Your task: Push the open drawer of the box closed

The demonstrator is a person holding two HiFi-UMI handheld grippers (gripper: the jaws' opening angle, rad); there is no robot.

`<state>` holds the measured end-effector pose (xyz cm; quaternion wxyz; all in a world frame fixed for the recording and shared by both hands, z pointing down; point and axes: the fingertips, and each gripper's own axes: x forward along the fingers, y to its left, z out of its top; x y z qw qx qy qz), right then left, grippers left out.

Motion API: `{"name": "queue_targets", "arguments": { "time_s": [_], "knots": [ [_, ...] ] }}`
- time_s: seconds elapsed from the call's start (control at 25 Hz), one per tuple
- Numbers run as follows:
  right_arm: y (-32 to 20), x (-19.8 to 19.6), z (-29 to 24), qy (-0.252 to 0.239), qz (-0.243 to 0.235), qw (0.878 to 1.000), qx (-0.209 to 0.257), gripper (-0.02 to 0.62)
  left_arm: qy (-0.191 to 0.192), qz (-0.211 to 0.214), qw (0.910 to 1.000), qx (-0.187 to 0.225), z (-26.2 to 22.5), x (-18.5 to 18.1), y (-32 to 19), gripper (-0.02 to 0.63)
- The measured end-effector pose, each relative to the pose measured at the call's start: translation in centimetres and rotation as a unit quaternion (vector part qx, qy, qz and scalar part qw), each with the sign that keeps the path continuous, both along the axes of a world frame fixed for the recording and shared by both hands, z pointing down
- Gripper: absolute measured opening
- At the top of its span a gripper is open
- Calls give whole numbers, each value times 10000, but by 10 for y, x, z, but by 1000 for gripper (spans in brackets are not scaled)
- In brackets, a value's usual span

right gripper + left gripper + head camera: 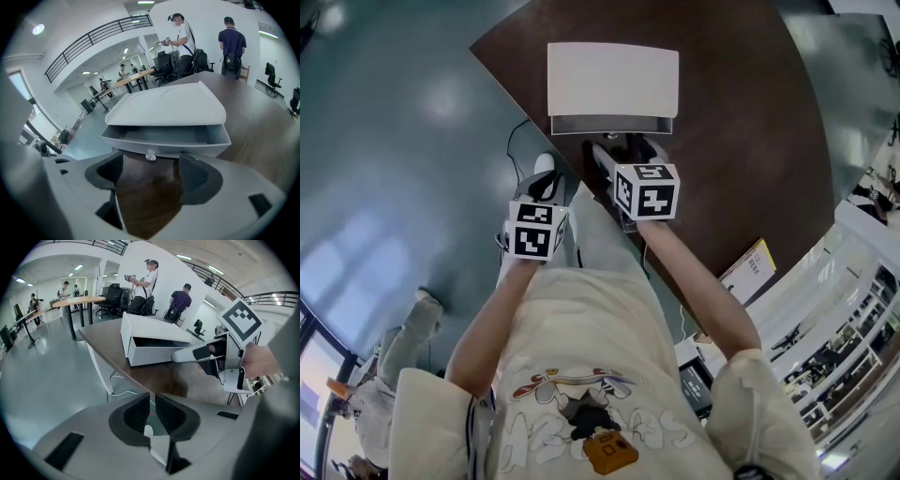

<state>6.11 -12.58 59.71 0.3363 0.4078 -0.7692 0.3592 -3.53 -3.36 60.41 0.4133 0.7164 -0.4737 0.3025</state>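
indoors: dark wood table [750,141], grey floor [394,141]; left gripper [153,401] clenched, right gripper [151,164] released.

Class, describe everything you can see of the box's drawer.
The drawer is a shallow light-grey tray, plastic-looking, with a small clear knob at its front centre. It stands partly pulled out of the white box, level, looking empty, above the dark wooden table. The right gripper, jaws apart, sits just before the knob; contact is unclear.

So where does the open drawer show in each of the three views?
Head view: drawer at top centre, below the white box.
Left gripper view: upper centre, at the box's base.
Right gripper view: centre, facing the camera.
Shared landmark: dark brown table.
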Motion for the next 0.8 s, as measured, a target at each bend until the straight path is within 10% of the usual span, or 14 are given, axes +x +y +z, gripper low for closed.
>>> {"name": "queue_targets", "arguments": {
  "time_s": [0.8],
  "knots": [
    [-26, -6, -4, -50, -55, 10000, 34, 374, -17, -116, 9999, 45, -8, -5, -17, 41]
  ]
}}
